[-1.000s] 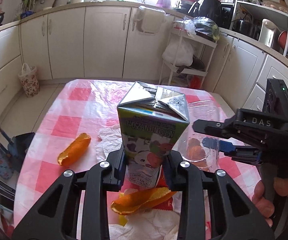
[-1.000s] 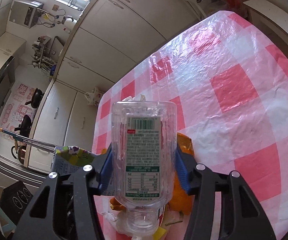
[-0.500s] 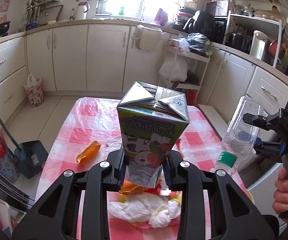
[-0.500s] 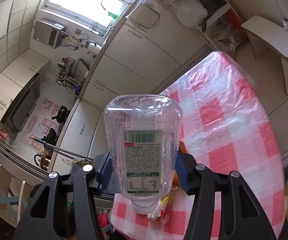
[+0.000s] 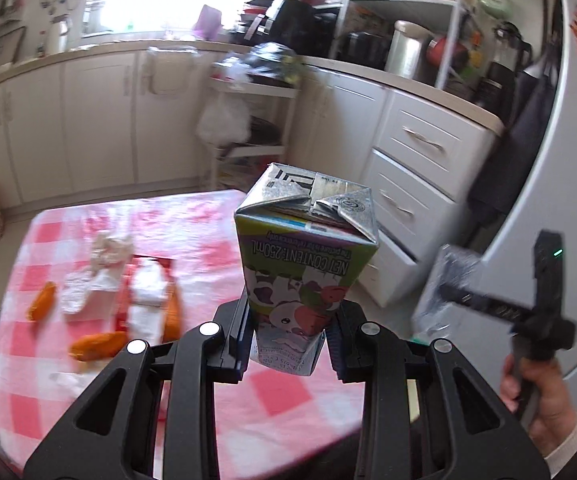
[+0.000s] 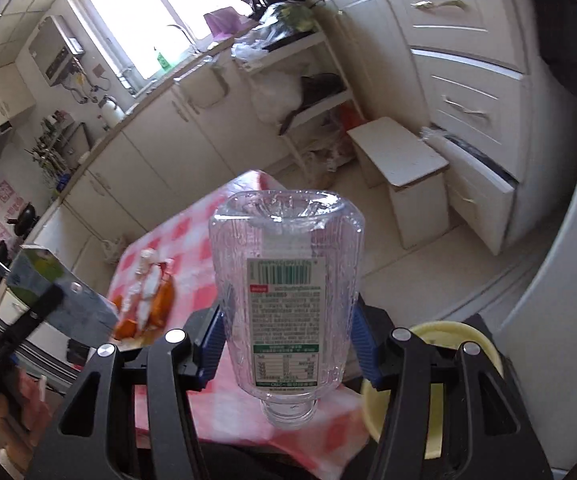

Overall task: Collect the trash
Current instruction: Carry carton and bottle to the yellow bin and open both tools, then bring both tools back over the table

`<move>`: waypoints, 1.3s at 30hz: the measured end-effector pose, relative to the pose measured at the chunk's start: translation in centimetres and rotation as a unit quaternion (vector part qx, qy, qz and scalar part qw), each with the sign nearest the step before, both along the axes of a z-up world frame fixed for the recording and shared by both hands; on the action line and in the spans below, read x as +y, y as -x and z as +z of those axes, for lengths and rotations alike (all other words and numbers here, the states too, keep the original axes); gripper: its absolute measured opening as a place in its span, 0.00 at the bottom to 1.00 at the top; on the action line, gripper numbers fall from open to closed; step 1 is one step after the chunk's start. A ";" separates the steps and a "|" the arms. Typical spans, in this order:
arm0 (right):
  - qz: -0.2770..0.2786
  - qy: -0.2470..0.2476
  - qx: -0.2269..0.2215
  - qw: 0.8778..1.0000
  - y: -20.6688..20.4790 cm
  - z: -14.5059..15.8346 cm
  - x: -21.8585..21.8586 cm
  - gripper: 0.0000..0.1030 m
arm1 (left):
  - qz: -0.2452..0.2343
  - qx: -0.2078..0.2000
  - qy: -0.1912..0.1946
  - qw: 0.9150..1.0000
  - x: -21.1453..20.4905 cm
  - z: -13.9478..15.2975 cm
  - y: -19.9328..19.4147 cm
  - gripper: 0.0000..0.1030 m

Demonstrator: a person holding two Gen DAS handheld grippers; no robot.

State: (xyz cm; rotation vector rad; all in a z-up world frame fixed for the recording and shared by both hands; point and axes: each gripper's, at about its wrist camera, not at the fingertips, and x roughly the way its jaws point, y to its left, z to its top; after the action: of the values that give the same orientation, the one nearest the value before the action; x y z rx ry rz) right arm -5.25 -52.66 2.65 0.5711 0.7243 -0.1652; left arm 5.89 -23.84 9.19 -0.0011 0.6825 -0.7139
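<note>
Left gripper (image 5: pixel 290 344): pads pressed on the lower part of a small 250 ml drink carton (image 5: pixel 306 258), which stands upright between them, folded top uppermost, lifted clear of the table (image 5: pixel 272 392). Grip appears square; no crushing of the walls is visible.

Right gripper (image 6: pixel 286 344): blue pads clamped on the label section of a clear plastic bottle (image 6: pixel 286 296), held inverted, neck down and uncapped, base up. The bottle looks empty.

Both items are airborne, off the near right corner of the table. Below the right gripper, beside that corner, part of a yellow round container (image 6: pixel 440 384) shows; this is judged to be the bin, though its inside is largely hidden.

Remaining on the checked tablecloth toward the left edge: crumpled tissues (image 5: pixel 108 264) and orange wrappers (image 5: pixel 96 346), lying close together. Blur prevents a count.

Recommendation for the step in hand, the carry to the bin:
- Keep both grips steady until each item is directly over the yellow rim.
- Release one item at a time; the bottle is nearer and should go first.
- Lower before opening, since light items may bounce off the rim.
- Keep the two grippers apart over the opening to avoid a knock.

Risk: the smooth bottle may slip through the pads if tilted further.
</note>
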 end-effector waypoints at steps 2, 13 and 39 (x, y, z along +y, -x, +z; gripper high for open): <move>-0.019 -0.002 0.019 1.000 0.6 -2.4 -1.5 0.53 | -0.024 0.005 -0.004 1.000 -3.1 -0.2 1.4 0.29; -0.077 -0.063 0.070 0.993 2.0 -10.5 -6.5 0.71 | -0.116 0.079 -0.065 0.988 -16.8 -4.7 3.9 0.29; -0.026 0.049 -0.120 0.991 6.8 2.6 5.6 0.88 | 0.123 -0.061 -0.099 0.986 -1.5 0.7 7.8 0.91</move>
State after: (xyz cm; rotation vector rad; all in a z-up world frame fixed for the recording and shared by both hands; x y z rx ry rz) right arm -12.09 -47.10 5.30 0.5049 0.4651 -0.1759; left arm -1.87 -25.29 9.92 0.1369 0.6203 -0.4036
